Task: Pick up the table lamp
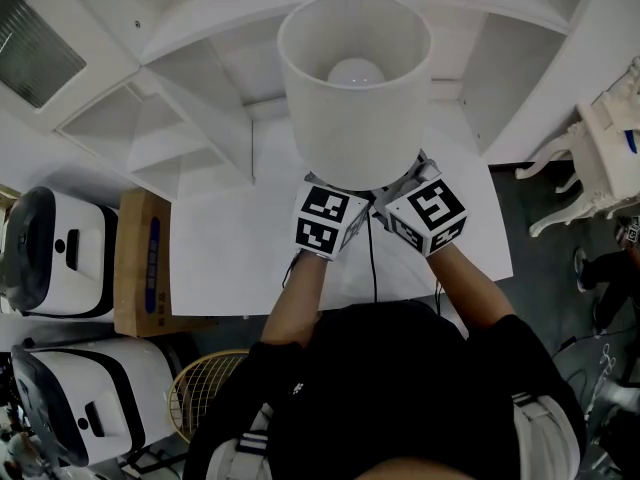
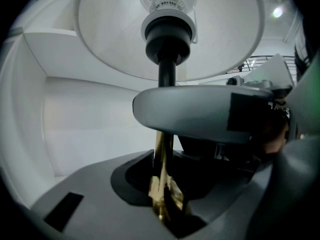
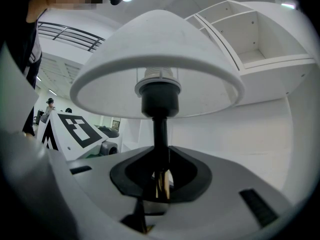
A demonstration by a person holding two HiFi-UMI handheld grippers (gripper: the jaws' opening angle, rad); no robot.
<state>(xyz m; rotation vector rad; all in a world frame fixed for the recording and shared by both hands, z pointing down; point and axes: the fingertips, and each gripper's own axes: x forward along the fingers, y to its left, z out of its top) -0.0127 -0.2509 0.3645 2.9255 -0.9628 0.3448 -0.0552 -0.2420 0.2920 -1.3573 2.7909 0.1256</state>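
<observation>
Table lamp (image 1: 352,138) gripped at the stem by both hand-held grippers above a white table (image 1: 220,258), its white shade (image 3: 155,59) and bulb (image 1: 356,71) directly over the jaws. The right gripper (image 3: 161,176) has its jaws drawn in round the black stem (image 3: 160,129), which stands upright in the middle of their dark notched pads, touching on both sides. The left gripper (image 2: 165,184) holds lower down, just beneath the right one. Its jaws stand wider, closed on the thicker gold section (image 2: 159,149) of the stem, which sits in the pad's hollow towards the right-hand jaw. A grey jaw of the right gripper crosses the stem just above them. A black cord (image 1: 372,258) trails back from between the two marker cubes towards the person. The lamp's base lies below both sets of jaws and out of sight, so whether it has left the table cannot be told.

The grasp looks complete, and lifting appears to be the step in hand. The next move likely calls for both hands to rise together at one pace. That would keep the stem upright between the jaws, so the top-heavy shade does not tip, and leave the cord slack.
</observation>
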